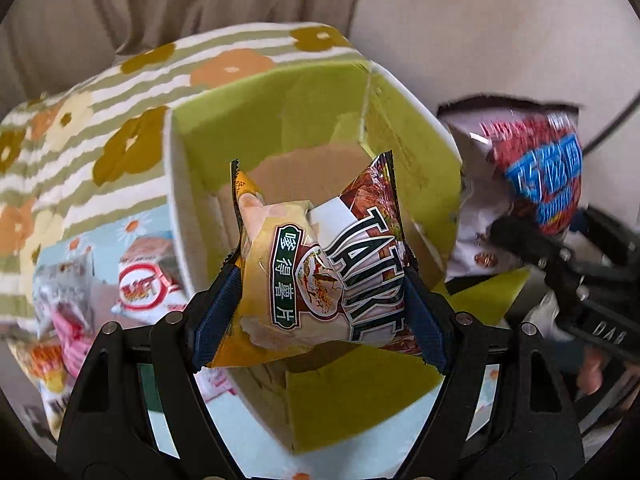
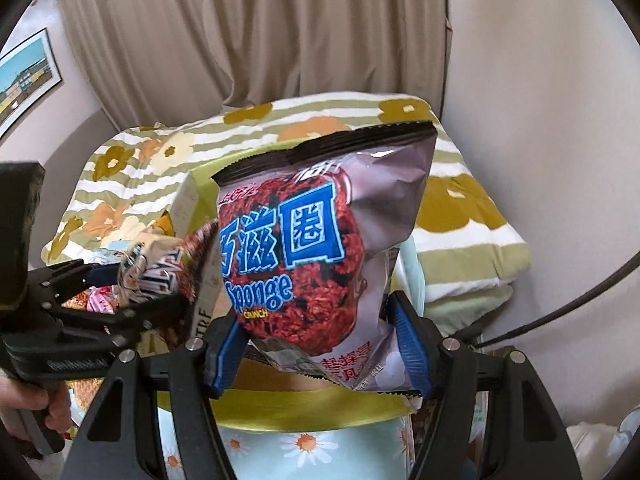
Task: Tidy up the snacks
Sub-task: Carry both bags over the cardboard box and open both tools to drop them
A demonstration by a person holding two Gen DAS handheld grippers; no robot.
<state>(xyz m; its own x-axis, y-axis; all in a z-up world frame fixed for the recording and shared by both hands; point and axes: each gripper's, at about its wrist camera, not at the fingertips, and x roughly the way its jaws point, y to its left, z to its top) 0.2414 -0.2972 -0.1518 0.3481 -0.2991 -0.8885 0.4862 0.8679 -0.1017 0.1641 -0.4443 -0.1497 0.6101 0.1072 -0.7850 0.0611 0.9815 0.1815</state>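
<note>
Snacks upright: chip bag [image 1: 320, 272] and Sponge bag [image 2: 320, 248] clamped by each hand-held gripper

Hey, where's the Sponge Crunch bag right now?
The Sponge Crunch bag is clamped upright in the right gripper, just right of the green box.

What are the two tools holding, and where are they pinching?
The left tool pinches the yellow-and-brown crinkly chip bag across its middle; the right tool pinches the purple Sponge Crunch bag near its bottom.
</note>
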